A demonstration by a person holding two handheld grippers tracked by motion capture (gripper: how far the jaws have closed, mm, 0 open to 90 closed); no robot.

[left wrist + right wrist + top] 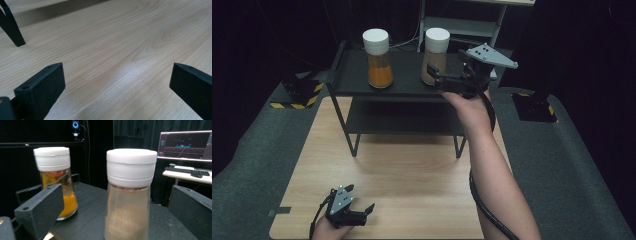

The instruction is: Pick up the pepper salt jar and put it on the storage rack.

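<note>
High view: a light wooden bench (412, 200) carries a black two-tier metal shelf rack (343, 80) at its far edge. On the rack's top tier stand two clear glass spice jars with white screw caps: at left, the jar of orange powder (379, 60); at right, the jar of pale brown powder (435, 56). Both jars are upright and stand well apart.

The right tongs (435, 77), held in the person's right hand (472, 102) with the forearm reaching far across the bench, are level with the top tier at the brown-powder jar. Their jaws are spread; one jaw tip lies against the near side of the jar's lower body as seen from above. Whether it touches the glass cannot be told.

Right gripper view: the brown-powder jar (128, 195) stands between the two black jaws, with clear gaps on either side, so nothing is pinched. The orange-powder jar (56, 180) stands farther off to the left on the black shelf surface (90, 212). A lit monitor (186, 145) and a keyboard (187, 170) stand in the background.

The left tongs (362, 202) rest low at the near left corner of the bench, jaws spread. Left gripper view: bare wood grain (112, 50) lies between the jaws, and one black rack foot (11, 27) stands at the far left.
</note>
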